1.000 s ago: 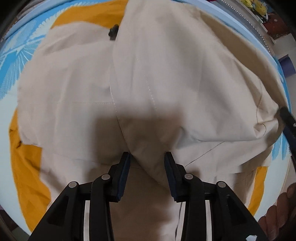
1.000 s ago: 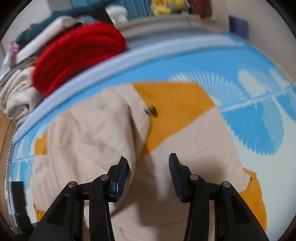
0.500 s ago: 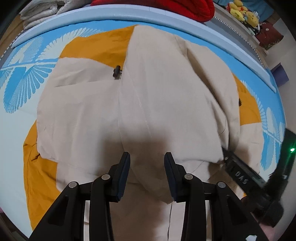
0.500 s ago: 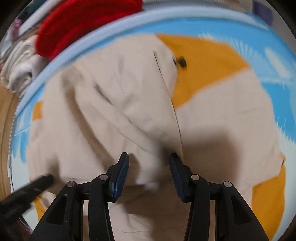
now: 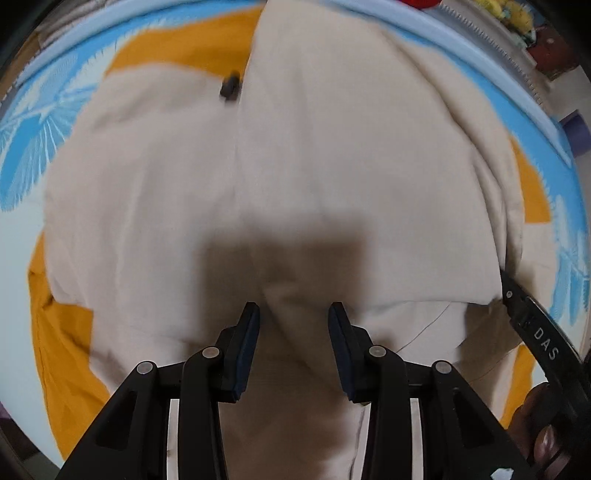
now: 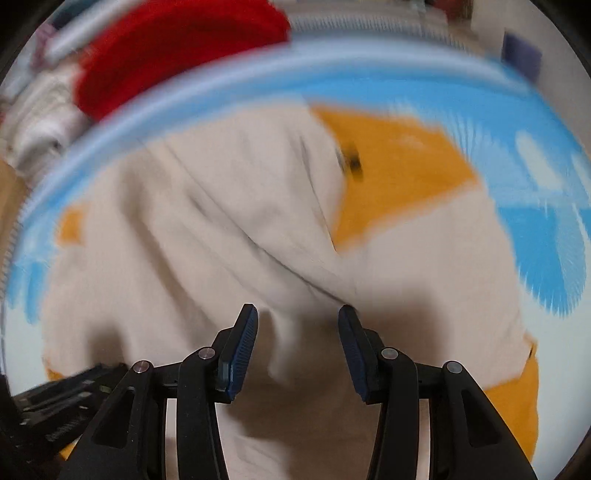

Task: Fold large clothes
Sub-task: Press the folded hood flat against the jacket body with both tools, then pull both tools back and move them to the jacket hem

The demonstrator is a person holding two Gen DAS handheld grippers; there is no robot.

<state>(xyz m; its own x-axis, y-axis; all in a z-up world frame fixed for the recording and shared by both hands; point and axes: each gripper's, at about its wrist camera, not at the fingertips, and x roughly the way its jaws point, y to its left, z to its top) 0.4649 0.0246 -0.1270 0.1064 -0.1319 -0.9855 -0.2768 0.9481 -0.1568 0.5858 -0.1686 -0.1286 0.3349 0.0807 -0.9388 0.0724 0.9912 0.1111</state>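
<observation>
Left wrist: left claw (image 5: 293, 317) w/ beige garment (image 5: 295, 166) fold between pads, grip unclear; right claw (image 6: 297, 321) same.

We read this as a home, most likely a bedroom or living room. The work surface is a soft mat (image 5: 22, 155) printed with blue fan-leaf motifs and edged by a pale blue padded border (image 6: 207, 92), not a bench. Beyond the border we note a heap of household textiles: a red knitted item (image 6: 177, 48) and folded cream cloth (image 6: 40, 122). In the left wrist view, yellow plush toys (image 5: 506, 14) sit at the far edge. A beige and orange garment (image 5: 314, 166) lies spread on the mat.
</observation>
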